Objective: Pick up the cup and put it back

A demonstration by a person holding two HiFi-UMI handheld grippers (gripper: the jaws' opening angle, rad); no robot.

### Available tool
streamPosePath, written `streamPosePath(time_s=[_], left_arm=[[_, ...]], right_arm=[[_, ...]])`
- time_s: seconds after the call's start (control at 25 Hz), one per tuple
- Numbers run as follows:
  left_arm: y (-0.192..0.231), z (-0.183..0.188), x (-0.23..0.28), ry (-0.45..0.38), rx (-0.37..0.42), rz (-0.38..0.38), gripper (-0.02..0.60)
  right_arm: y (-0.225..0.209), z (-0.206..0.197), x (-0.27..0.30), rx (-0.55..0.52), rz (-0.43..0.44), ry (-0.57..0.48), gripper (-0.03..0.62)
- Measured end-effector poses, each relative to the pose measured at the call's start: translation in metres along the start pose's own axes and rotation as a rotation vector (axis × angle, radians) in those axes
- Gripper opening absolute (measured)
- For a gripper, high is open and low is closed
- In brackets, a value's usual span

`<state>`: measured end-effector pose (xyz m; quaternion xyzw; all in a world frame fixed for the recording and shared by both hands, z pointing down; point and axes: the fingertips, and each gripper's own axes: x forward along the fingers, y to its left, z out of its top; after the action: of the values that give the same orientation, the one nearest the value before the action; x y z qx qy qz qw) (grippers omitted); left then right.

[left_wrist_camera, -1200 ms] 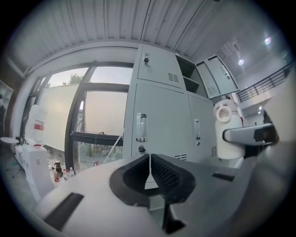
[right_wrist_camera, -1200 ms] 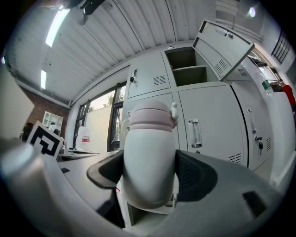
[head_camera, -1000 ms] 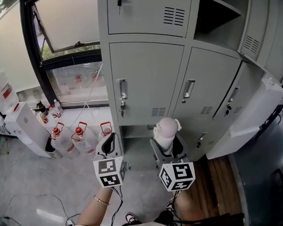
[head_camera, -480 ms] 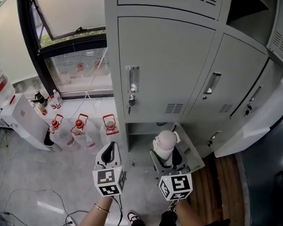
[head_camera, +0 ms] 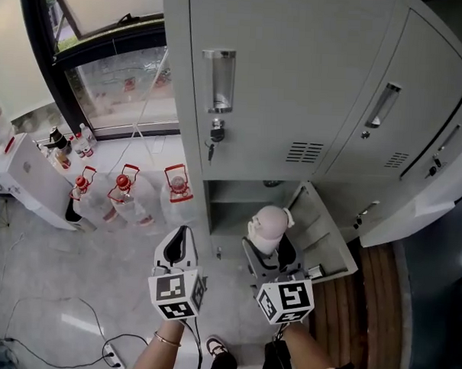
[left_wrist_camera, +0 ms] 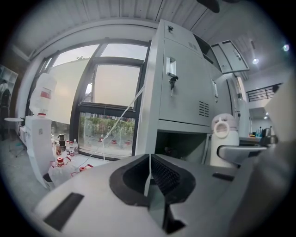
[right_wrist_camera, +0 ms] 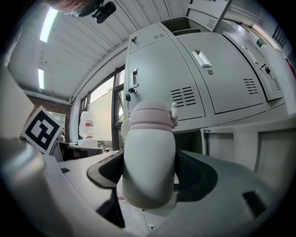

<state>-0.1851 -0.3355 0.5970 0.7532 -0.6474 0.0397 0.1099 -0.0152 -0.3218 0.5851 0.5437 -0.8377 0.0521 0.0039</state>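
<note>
— Two tools, head view: why is the cup (head_camera: pixel 267 226) held upright before the open locker compartment (head_camera: pixel 231 208)?

— Its return is likely intended. Left gripper view: the left tool (left_wrist_camera: pixel 149 177) is pressed together, empty. Right gripper view: the cup is pinched midway by the right tool (right_wrist_camera: pixel 150 178).

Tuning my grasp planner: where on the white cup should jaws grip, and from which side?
Grip the cup mid-body, from its sides: the wall there is smooth and round, where the right gripper clamps it. Avoid the domed, looped lid.
</note>
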Motion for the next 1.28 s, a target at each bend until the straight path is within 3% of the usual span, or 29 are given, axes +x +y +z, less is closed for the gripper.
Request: streamPosePath(time_s=[0.64, 1.28], left_arm=[[0.015, -0.070, 0.022, 0.045, -0.040, 0.000, 0.014], [0.053, -0.083, 0.074, 0.047, 0.020, 0.040, 0.014]], right_arm=[[-0.023, -0.068, 0.030, 0.077, -0.038, -0.001, 0.330], [-0.031, -0.087, 0.125, 0.044, 0.013, 0.019, 0.330]])
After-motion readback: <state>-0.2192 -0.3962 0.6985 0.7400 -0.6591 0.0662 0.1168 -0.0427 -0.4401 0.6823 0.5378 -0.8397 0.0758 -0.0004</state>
